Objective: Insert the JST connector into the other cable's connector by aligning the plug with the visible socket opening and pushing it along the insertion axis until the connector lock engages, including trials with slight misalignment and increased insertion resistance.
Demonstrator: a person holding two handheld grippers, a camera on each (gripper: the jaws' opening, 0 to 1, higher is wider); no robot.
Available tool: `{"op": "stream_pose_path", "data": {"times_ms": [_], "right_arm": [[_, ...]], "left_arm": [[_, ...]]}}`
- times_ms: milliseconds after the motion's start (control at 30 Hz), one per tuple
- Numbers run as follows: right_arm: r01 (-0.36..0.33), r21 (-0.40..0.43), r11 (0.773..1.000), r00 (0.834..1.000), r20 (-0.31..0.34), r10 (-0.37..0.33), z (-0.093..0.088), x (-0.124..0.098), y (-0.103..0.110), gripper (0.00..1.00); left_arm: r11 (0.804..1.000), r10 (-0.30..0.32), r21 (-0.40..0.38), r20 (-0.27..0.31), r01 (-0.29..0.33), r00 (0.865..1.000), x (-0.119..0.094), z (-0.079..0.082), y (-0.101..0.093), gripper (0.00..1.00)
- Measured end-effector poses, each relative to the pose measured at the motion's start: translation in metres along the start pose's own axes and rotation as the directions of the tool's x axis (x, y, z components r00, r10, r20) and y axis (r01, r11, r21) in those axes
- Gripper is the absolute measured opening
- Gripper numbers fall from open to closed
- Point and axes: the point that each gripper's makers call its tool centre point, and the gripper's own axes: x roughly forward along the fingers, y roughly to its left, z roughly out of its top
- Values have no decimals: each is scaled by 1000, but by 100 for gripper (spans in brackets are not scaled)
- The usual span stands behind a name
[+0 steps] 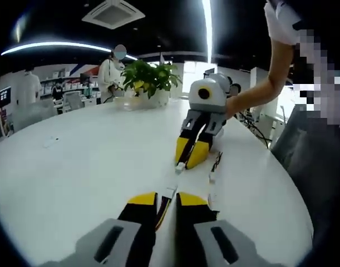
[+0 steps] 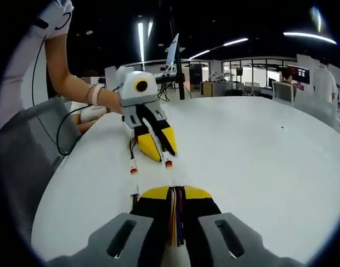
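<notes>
The work surface is a large round white table (image 1: 75, 167), glossy and reflecting the ceiling lights. A potted green plant (image 1: 150, 78) is standing at its far edge, and a ceiling air-conditioning cassette (image 1: 113, 12) and strip lights (image 1: 206, 28) are hanging overhead. People are standing among shelves in the background, and office chairs (image 2: 284, 92) are lining the opposite side of the room.

In the left gripper view, the left gripper (image 1: 167, 199) is holding its yellow-tipped jaws nearly closed on a multicoloured cable (image 1: 163, 210), whose white JST connector (image 1: 170, 192) is projecting just past the tips. Opposite, the right gripper (image 1: 190, 158) is resting on the table, its jaws pinched on a small white connector (image 1: 181, 166).

In the right gripper view, the right gripper (image 2: 176, 193) is clamping a bundle of coloured wires (image 2: 176, 219) between nearly closed jaws. The two connectors are lying close together but apart. A loose black cable (image 1: 216, 162) is lying just beside them.
</notes>
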Motion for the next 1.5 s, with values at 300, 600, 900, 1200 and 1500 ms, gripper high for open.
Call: {"op": "stream_pose_path", "data": {"times_ms": [300, 600, 900, 1200, 1500], "right_arm": [[0, 15, 1000, 1000, 11, 0, 1, -1, 0, 4], [3, 14, 1000, 1000, 13, -3, 2, 0, -1, 4], [15, 0, 1000, 1000, -2, -15, 2, -1, -3, 4], [3, -30, 1000, 1000, 1, -2, 11, -5, 3, 4], [21, -49, 999, 1000, 22, -20, 28, -13, -3, 4]], "left_arm": [[1000, -11, 6, 27, 11, 1000, -1, 0, 1, 1], [1000, -25, 20, 25, 24, 999, 0, 0, 1, 0], [999, -33, 18, 3, 33, 999, 1, 0, 0, 0], [998, -49, 44, -17, 50, 999, 2, 11, -2, 0], [992, -72, 101, -37, 76, 997, 4, 21, -3, 0]]}}
